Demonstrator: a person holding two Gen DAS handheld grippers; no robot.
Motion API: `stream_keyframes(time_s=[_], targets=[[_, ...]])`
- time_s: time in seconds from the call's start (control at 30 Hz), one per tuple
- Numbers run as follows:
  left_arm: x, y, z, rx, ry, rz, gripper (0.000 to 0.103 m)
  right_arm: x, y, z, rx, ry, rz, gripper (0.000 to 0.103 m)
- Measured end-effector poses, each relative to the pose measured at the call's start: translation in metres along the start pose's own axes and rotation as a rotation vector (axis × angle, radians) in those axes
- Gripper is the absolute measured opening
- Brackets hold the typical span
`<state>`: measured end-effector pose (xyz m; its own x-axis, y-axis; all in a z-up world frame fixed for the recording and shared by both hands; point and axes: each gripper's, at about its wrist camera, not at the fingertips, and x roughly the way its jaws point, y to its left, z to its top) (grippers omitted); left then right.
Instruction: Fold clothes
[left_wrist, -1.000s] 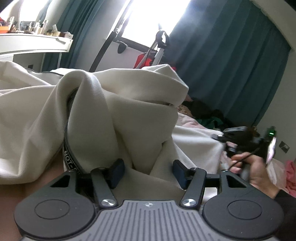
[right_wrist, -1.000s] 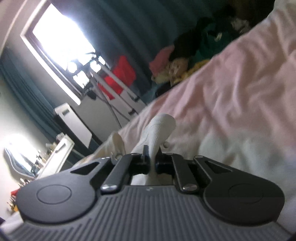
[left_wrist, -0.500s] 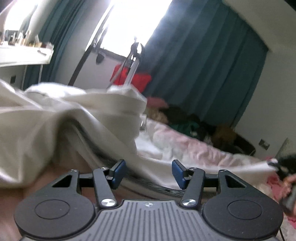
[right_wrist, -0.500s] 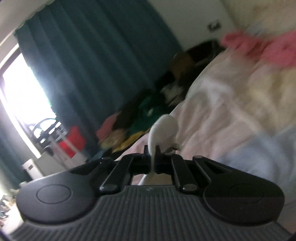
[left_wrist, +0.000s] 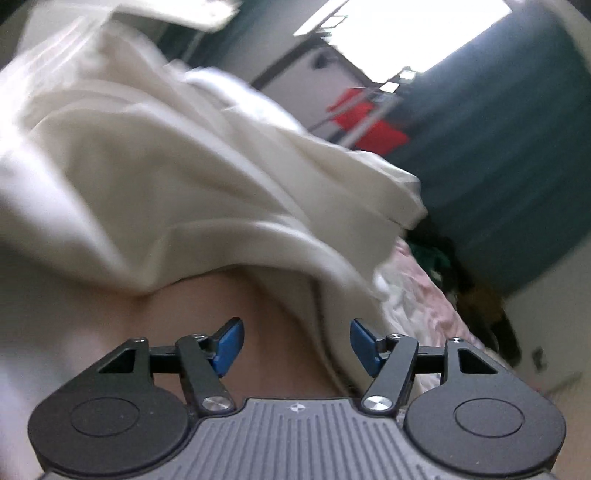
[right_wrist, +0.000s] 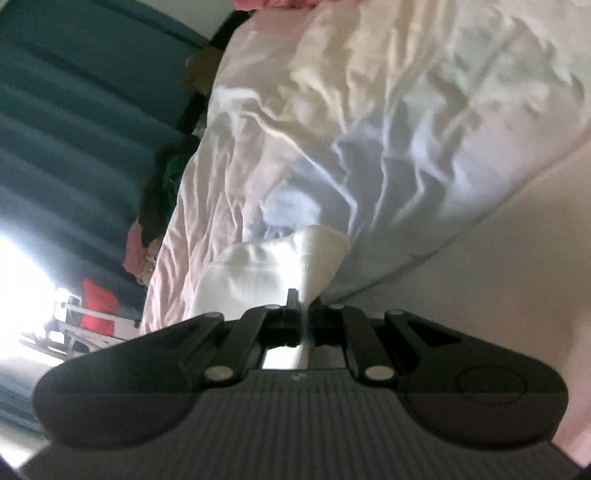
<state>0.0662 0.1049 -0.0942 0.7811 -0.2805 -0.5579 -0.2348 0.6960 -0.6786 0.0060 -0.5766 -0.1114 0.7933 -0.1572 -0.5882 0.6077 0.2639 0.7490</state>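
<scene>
Cream garment bunched upper left of my spread, empty left gripper; right gripper pinches its edge.

Blurred by motion: large cream fabric garment, cut off at the left and top edges of the left wrist view, folds smeared, type of garment indeterminable. Hidden: edge of white ribbed cloth where pinched inside the black right tool. Smeared and cut off top and right: pale pink crumpled bed sheet. Too dark and small to identify: heap of dark and green clothes by the teal curtain.
</scene>
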Motion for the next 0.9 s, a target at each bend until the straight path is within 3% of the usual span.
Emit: stream_keyframes(time_s=[0.2, 0.37, 0.47, 0.57, 0.63, 0.67, 0.9], targets=[[-0.016, 0.049, 0.009, -0.246, 0.039, 0.051, 0.072, -0.004, 0.0, -0.006, 0.041, -0.008, 0.017, 0.007], [-0.024, 0.081, 0.03, -0.453, -0.052, 0.086, 0.073, -0.001, -0.003, -0.005, 0.056, -0.008, 0.01, 0.007], [-0.026, 0.098, 0.045, -0.555, -0.116, 0.121, 0.069, 0.001, -0.005, -0.005, 0.057, -0.007, -0.004, 0.007], [-0.032, 0.109, 0.061, -0.584, -0.178, 0.179, 0.057, 0.003, -0.007, -0.006, 0.061, -0.007, -0.014, 0.007], [-0.036, 0.113, 0.071, -0.576, -0.207, 0.228, 0.038, 0.005, -0.007, -0.006, 0.06, -0.012, -0.009, 0.007], [-0.038, 0.114, 0.076, -0.566, -0.217, 0.251, 0.015, 0.005, -0.007, -0.005, 0.058, -0.012, -0.003, 0.007], [-0.077, 0.107, 0.12, -0.438, -0.227, 0.286, 0.009, 0.001, -0.004, 0.004, 0.052, -0.065, 0.033, 0.006]])
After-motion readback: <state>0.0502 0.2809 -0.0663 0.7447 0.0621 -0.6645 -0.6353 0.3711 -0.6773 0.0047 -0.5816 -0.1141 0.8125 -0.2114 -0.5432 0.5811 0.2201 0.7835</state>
